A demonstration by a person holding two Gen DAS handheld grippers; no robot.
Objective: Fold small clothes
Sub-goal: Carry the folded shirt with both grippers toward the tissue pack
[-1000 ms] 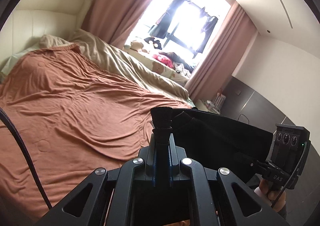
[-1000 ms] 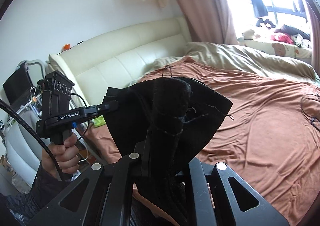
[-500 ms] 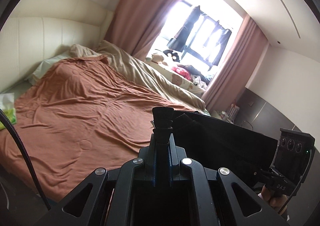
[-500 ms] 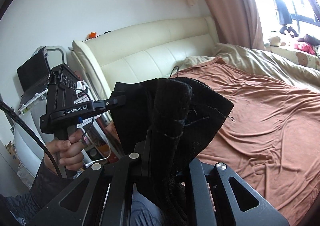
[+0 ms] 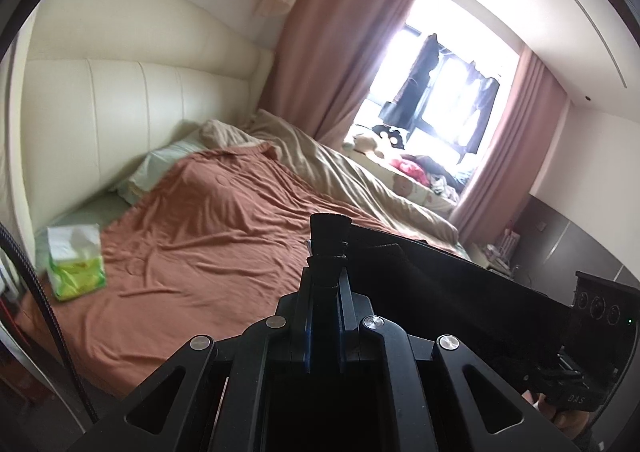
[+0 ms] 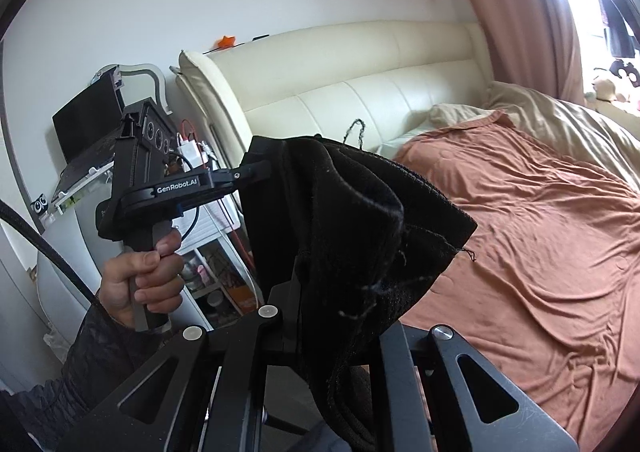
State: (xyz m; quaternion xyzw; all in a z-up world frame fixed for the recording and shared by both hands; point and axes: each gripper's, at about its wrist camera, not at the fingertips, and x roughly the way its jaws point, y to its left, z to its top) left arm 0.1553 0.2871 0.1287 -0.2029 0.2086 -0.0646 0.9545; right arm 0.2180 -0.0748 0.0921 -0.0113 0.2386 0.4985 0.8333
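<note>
A black garment [image 6: 352, 236] hangs in the air beside the bed, stretched between the two hand-held grippers. The left gripper [image 6: 256, 172] pinches one corner of it, jaws pressed together on the fabric; the person's left hand [image 6: 140, 284] wraps the handle below, a dark patterned sleeve [image 6: 92, 364] running back from the wrist. From the left wrist view the same cloth runs as a taut dark band from the closed fingertips off to the right gripper [image 5: 552, 376], whose black body sits at the frame's lower right — its jaws are hidden there. In the right wrist view the fabric bunches up thickly over that gripper's fingers and drapes down in front, loose threads trailing from its hem; the jaws are buried in it and clamped shut on the garment.

Beyond lies the bed — a rumpled rust-brown sheet [image 5: 208, 236], a beige duvet [image 5: 344, 172] along the window side, a cream padded headboard [image 6: 360, 92]. A green-and-white tissue pack [image 5: 74, 260] sits on the near corner of the sheet. Pink curtains [image 5: 332, 52] frame the bright window.
</note>
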